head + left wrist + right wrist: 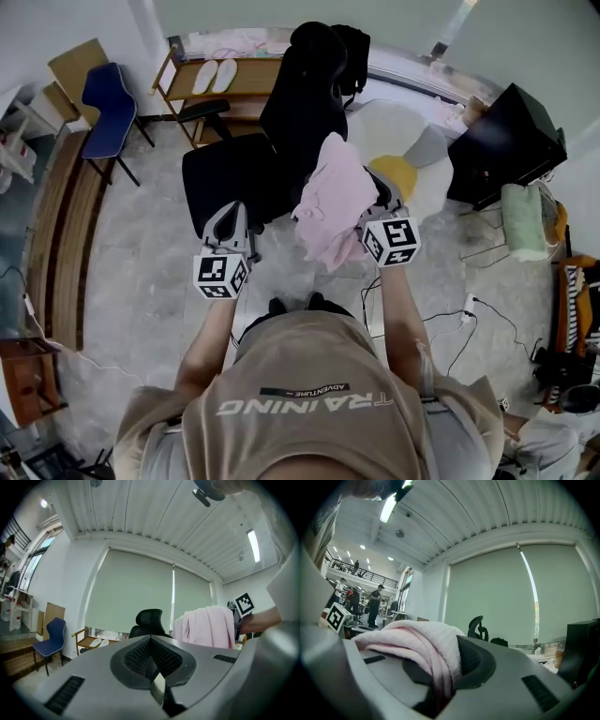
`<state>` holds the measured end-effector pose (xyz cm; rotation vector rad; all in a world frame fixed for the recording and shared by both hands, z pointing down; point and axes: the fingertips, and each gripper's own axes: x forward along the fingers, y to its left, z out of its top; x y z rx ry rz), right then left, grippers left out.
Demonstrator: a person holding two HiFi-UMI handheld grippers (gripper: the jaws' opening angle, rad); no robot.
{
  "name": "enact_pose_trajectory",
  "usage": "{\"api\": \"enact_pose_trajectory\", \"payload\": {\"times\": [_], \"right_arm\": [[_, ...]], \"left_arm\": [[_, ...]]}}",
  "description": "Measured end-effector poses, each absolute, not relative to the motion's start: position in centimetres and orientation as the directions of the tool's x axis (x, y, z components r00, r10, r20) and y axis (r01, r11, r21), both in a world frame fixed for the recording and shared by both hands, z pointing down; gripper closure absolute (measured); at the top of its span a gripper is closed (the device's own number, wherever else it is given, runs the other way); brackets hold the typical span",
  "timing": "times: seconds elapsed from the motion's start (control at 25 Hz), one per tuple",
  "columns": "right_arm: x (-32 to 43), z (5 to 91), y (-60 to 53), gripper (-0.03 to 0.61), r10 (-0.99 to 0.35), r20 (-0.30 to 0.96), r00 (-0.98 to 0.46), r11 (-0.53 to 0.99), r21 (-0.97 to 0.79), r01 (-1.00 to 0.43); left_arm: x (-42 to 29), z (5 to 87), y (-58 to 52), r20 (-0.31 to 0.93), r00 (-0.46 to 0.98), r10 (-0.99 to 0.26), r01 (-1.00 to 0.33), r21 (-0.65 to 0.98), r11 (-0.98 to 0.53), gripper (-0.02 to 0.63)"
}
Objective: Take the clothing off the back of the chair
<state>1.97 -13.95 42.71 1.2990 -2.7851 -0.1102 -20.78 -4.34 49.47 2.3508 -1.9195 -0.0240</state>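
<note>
Slippage threatens: fingers of the right gripper (439, 692) clamp just one bunched fold of the pink garment (330, 202) dangling at the office chair's (298, 112) five o'clock, while the left gripper's (157, 686) fingers sit together, empty.

Head view: from above the person (309, 403), facing steeply down onto the chair (300, 103), the cloth (333, 202) and the floor (141, 272). Left gripper view: low and level, looking along its jaws toward the chair and the blind (136, 592). Right gripper view: likewise level, with the cloth close before the lens. All three share chair and cloth.
</note>
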Motion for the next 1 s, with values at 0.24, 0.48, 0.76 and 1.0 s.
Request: {"api": "enact_pose_trajectory", "payload": {"times": [0.24,0.48,0.76,1.0], "right_arm": [[2.3,44.7,-11.4,0.511,-0.730,0.056,-0.681,0.683,0.081,-0.725],[3.2,46.1,-10.4,0.511,-0.706,0.058,-0.706,0.708,0.051,-0.704],[5.3,46.6,-9.8,0.511,-0.706,0.060,-0.706,0.708,0.016,-0.706],[6.2,46.0,-9.9,0.509,-0.700,0.079,-0.710,0.714,0.038,-0.699]], "left_arm": [[-19.5,49.2,-3.8,0.070,0.196,-0.978,-0.978,0.083,-0.190,0.601],[-17.6,48.6,-4.0,0.060,0.210,-0.976,-0.977,0.046,-0.207,0.600],[-15.5,48.0,-5.0,0.057,0.256,-0.965,-0.966,0.033,-0.255,0.600],[-14.5,47.4,-5.7,0.046,0.272,-0.961,-0.962,0.024,-0.271,0.601]]}}
